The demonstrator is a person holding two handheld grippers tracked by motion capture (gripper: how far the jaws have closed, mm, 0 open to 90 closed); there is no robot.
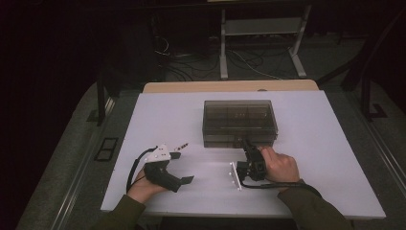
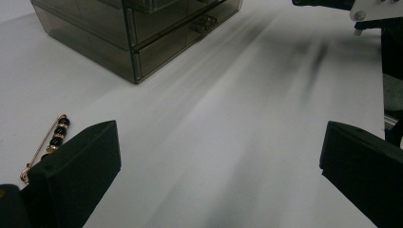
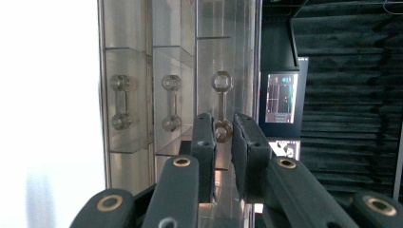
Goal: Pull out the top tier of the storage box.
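- Left gripper (image 1: 173, 167) rests near the table edge, jaws spread wide, holding nothing.
- Gold bar pin with black beads (image 2: 51, 140) lies on the white table (image 1: 158, 115) just beside it, not yet picked up.
- Right gripper (image 3: 223, 134) is pinched on the clear dumbbell-shaped drawer handle (image 3: 222, 107) of the smoky transparent plastic drawer box (image 1: 239, 122).
- Drawer looks closed; opening and stowing the pin remain, I'd judge.
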